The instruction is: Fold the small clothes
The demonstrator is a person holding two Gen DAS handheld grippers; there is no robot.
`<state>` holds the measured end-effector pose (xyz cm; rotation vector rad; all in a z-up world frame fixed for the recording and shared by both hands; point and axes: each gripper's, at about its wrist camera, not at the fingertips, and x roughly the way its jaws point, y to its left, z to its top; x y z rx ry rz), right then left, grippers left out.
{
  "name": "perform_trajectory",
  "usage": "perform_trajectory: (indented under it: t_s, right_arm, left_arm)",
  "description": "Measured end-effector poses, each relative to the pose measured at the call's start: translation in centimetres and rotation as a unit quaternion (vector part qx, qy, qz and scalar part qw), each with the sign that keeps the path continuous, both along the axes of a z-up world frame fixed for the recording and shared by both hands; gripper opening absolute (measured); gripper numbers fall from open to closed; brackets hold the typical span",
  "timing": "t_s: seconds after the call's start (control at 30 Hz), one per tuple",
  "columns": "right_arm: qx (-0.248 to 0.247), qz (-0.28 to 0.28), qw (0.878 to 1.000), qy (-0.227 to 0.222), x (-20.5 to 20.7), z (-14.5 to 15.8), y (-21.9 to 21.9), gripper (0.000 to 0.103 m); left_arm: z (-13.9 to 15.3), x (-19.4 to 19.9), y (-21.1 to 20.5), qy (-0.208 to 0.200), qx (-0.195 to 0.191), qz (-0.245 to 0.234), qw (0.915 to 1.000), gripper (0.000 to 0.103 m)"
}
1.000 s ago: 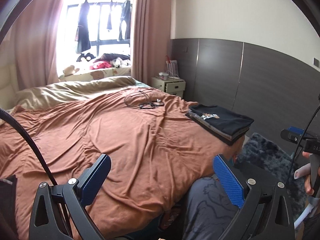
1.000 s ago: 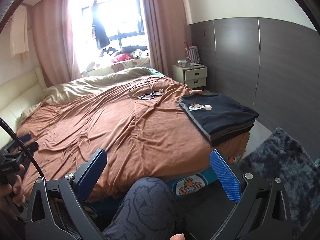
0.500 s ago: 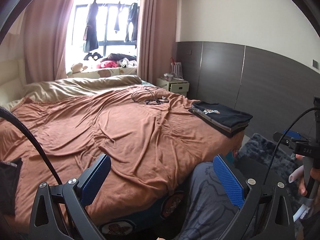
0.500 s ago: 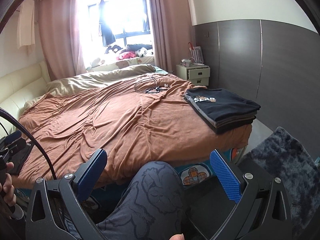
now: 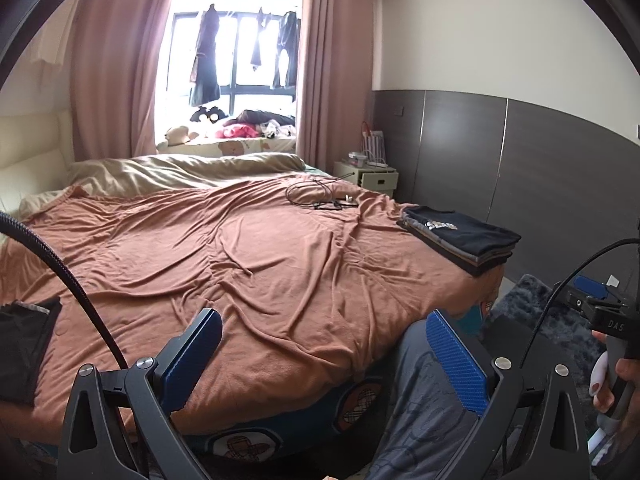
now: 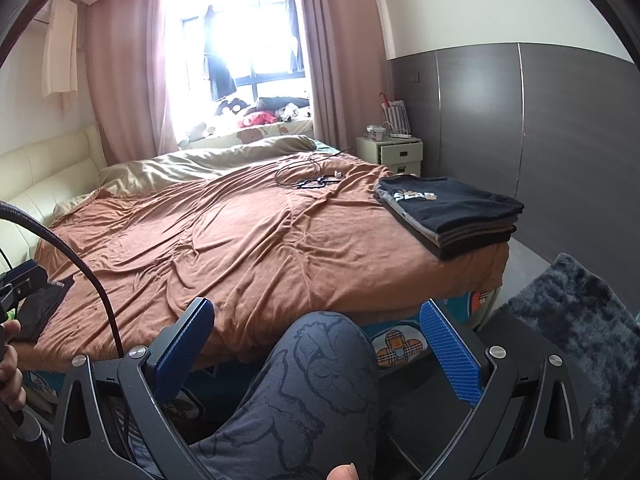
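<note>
Both jaws spread wide, nothing held: left gripper (image 5: 320,356), right gripper (image 6: 316,344). Both pulled back from bed (image 6: 260,248) versus 1 s ago. Folded stack (image 6: 452,210) seen at far right corner; dark garment (image 5: 24,344) at left edge judged next.

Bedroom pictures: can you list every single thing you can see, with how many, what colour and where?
Stack of folded clothes: one, dark, top shirt printed, bed's right corner.
Dark garment: one, black, bed's left edge.
Blanket: one, rust-brown, across the bed.
Duvet: one, beige, far end.
Cables: one tangle, black, far right of bed.
Nightstand: one, cream, right of bed.
Curtains: a pair, pink, flanking the window.
Hanging clothes: several, dark, at the window.
Rug: one, dark grey, floor right.
Knee: one, grey patterned trousers, foreground.
Left gripper: open, blue pads.
Right gripper: open, blue pads.
</note>
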<state>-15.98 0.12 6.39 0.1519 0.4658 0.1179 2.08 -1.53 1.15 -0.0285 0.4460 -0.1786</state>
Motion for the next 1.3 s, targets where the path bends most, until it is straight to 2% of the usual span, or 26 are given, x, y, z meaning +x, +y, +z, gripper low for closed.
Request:
perform_trajectory:
  t_s: [0.17,1.3]
  right_arm:
    - [0.007,0.000,1.000,-0.003,-0.5,-0.6,0.5,0.103]
    - [0.005,-0.006,1.000,-0.015,-1.7,-0.9,1.4,0.103]
  left_arm:
    - [0.5,-0.5,0.1,-0.009,0.002,0.008,0.9999,0.103]
    - [0.3,-1.3,-0.1,-0.005,-0.002,0.004,1.0000,0.103]
